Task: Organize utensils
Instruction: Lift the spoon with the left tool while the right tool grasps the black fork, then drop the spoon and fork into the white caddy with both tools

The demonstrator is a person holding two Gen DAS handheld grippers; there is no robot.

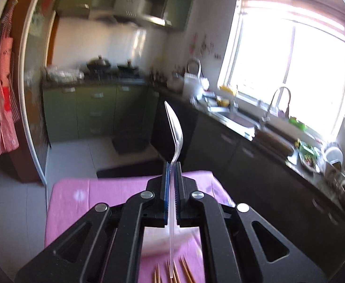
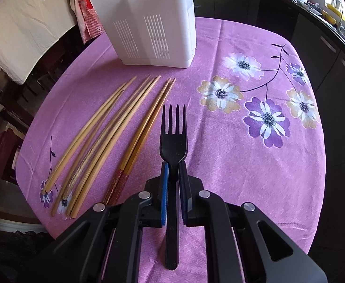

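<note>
My left gripper [image 1: 172,165] is shut on a clear plastic spoon [image 1: 176,132], bowl up, held high above the pink table [image 1: 97,195]. My right gripper [image 2: 173,165] is shut on a black plastic fork [image 2: 173,129], tines pointing away, just above the pink flowered tablecloth [image 2: 219,153]. Several wooden chopsticks [image 2: 115,127] lie on the cloth left of the fork; their tips also show in the left wrist view [image 1: 172,273]. A white slotted utensil holder [image 2: 148,23] stands at the table's far side, beyond the chopsticks; in the left wrist view it shows blurred below the gripper [image 1: 156,240].
A kitchen counter with a sink [image 1: 238,118], a faucet [image 1: 278,101] and dishes runs along the right under a bright window. Green cabinets [image 1: 94,110] and a stove stand at the back. An apron [image 1: 4,94] hangs at the left. Dark cabinets [image 2: 325,54] flank the table's right.
</note>
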